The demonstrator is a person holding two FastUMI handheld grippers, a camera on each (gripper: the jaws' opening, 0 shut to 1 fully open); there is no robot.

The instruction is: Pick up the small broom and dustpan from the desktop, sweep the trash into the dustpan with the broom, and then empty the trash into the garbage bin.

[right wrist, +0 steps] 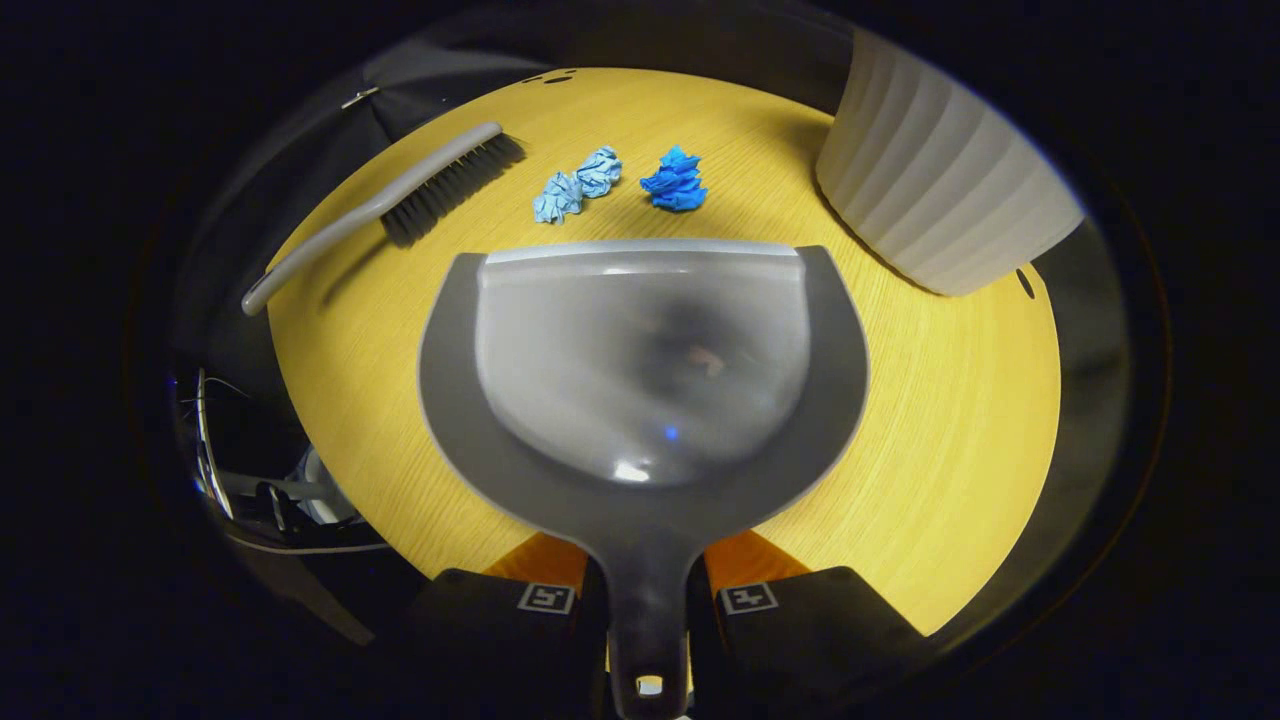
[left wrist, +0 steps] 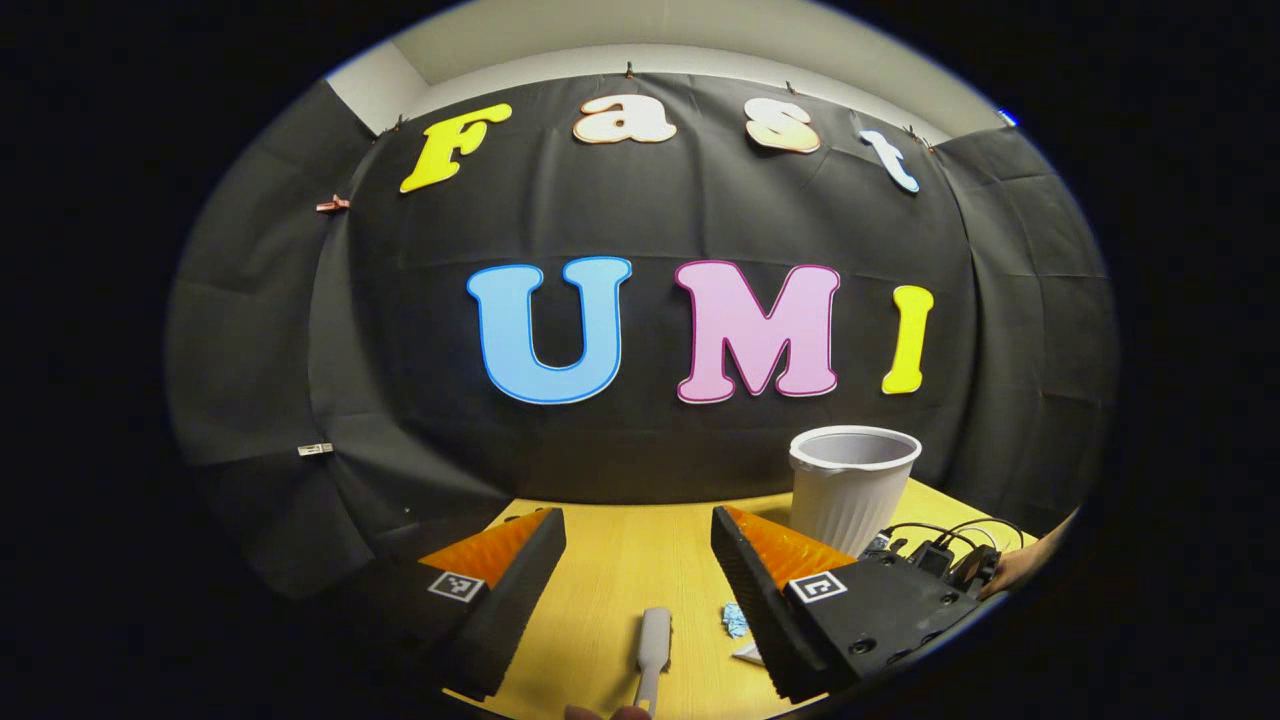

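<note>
Our right claw [right wrist: 647, 590] grips the dustpan [right wrist: 640, 370] by its handle; our left claw [left wrist: 640, 570] gapes wide above the broom [right wrist: 400, 205], untouched on the bench [right wrist: 940, 400]. The trash [right wrist: 675, 180] is unswept, the garbage bin [right wrist: 940, 170] waiting.

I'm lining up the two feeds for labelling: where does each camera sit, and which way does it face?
Left gripper view: rides the open left gripper, low over the table, facing the booth wall; its fingers flank the broom handle.
Right gripper view: rides the right gripper, looking down on its gripped dustpan.
Shared: broom, bin, paper scraps.
</note>
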